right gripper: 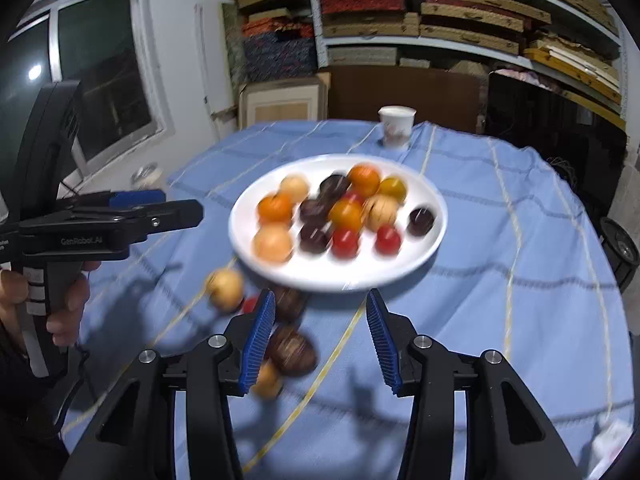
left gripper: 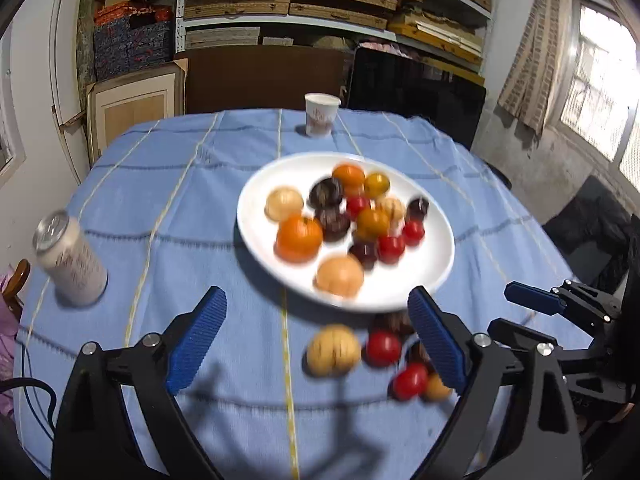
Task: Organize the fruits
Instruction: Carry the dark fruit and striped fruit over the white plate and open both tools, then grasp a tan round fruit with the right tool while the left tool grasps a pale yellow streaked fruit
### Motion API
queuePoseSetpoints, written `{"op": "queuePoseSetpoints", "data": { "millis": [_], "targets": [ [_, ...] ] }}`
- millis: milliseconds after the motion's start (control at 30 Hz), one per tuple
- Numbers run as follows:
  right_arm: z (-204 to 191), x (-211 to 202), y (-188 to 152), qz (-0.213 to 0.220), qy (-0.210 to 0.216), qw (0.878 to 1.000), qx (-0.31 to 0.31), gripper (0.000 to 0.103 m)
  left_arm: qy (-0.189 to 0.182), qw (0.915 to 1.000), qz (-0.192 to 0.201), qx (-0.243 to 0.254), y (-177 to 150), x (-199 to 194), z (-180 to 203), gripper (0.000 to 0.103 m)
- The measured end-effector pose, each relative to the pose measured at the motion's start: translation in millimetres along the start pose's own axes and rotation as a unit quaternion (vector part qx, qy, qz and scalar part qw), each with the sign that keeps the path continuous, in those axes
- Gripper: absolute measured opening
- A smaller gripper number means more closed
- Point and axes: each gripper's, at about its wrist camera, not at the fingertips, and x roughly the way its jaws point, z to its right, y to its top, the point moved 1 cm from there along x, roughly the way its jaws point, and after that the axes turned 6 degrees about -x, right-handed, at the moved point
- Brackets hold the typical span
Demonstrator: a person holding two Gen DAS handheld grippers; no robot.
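Left wrist view: a blue checked tablecloth (left gripper: 168,208) covers the table before stacked shelves (left gripper: 332,4). A can (left gripper: 70,258) and paper cup (left gripper: 320,114) flank the fruit-filled white plate (left gripper: 434,264); loose fruits (left gripper: 334,350) lie nearer. The left gripper (left gripper: 316,340) is spread, empty.

Right wrist view: the right gripper (right gripper: 320,338) gapes empty; a dark fruit (right gripper: 292,350) lies beside its left finger.

White plate (right gripper: 434,216) of blurred fruits, wide-spread right claw (right gripper: 321,340) before it, loose dark fruit (right gripper: 291,350) beside.
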Motion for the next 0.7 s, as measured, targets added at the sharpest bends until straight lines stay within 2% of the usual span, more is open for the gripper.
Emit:
{"op": "queuePoseSetpoints", "data": {
  "millis": [100, 200, 267, 467, 500, 600, 700],
  "targets": [
    [-20, 4, -23, -0.019, 0.014, 1.0, 0.007, 0.048, 0.016, 0.9995, -0.016, 0.021, -35, 1, 3, 0.09],
    [-34, 15, -38, -0.036, 0.012, 0.999, 0.011, 0.048, 0.018, 0.9994, -0.015, 0.026, -51, 4, 1, 0.09],
    [-40, 22, -41, -0.048, 0.011, 0.999, 0.014, 0.048, 0.027, 0.9992, -0.002, 0.029, -58, 5, -3, 0.09],
    [-45, 39, -38, -0.072, -0.004, 0.997, 0.019, 0.047, 0.027, 0.9996, -0.004, 0.008, -58, 11, -14, 0.09],
    [-45, 45, -38, -0.082, -0.007, 0.996, 0.024, 0.044, 0.025, 0.9996, -0.006, 0.006, -58, 12, -15, 0.09],
    [-42, 49, -40, -0.087, -0.003, 0.996, 0.035, 0.028, 0.025, 0.9996, -0.007, 0.005, -57, 13, -15, 0.09],
    [-42, 40, -41, -0.075, -0.006, 0.997, 0.032, 0.028, 0.027, 0.9996, -0.008, 0.006, -55, 14, -13, 0.09]
  ]
}}
